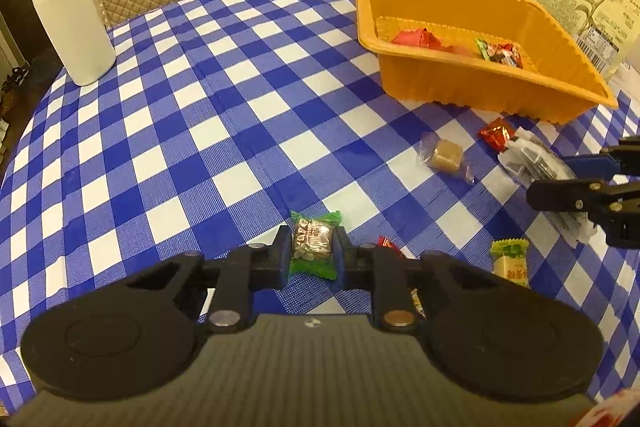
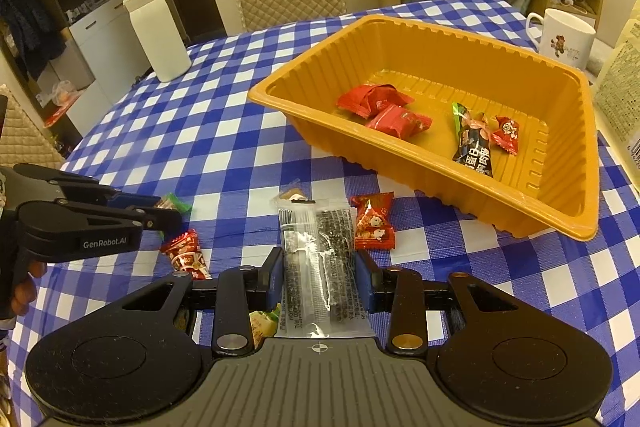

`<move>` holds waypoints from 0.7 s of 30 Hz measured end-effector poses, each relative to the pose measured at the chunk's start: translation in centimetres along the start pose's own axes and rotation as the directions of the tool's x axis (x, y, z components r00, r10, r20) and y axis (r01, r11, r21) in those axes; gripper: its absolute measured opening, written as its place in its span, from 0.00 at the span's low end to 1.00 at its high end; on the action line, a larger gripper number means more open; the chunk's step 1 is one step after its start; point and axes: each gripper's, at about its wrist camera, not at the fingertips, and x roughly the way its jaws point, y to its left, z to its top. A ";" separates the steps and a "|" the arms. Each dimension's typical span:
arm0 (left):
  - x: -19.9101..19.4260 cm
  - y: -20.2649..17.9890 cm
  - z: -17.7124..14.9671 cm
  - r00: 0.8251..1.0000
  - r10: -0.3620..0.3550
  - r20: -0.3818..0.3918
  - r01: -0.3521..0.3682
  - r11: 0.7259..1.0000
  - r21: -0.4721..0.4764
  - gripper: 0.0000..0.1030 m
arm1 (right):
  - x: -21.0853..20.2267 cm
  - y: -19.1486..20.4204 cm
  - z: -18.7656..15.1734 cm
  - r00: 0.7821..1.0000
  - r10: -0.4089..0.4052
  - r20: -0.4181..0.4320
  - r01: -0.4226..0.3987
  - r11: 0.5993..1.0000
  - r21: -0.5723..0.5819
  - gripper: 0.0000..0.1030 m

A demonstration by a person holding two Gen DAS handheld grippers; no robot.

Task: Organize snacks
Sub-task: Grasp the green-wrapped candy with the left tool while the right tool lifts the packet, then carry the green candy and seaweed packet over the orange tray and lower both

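Orange plastic tray (image 2: 460,199) sits on the checked table (image 1: 200,115), holding a few wrapped snacks. Left gripper (image 1: 313,257) has its jaws clamped on a green-wrapped candy (image 1: 314,247); right gripper (image 2: 319,273) has its jaws clamped on a clear sachet (image 2: 318,259), both near the tray.

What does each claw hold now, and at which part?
Left claw: green-wrapped candy, by its two sides. Right claw: long clear packet, across its middle.
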 end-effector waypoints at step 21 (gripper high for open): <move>-5.2 -3.7 4.0 0.988 -0.086 0.125 0.083 0.996 0.033 0.19 | -5.2 -1.9 1.2 0.994 -0.025 0.109 0.018 0.998 0.064 0.36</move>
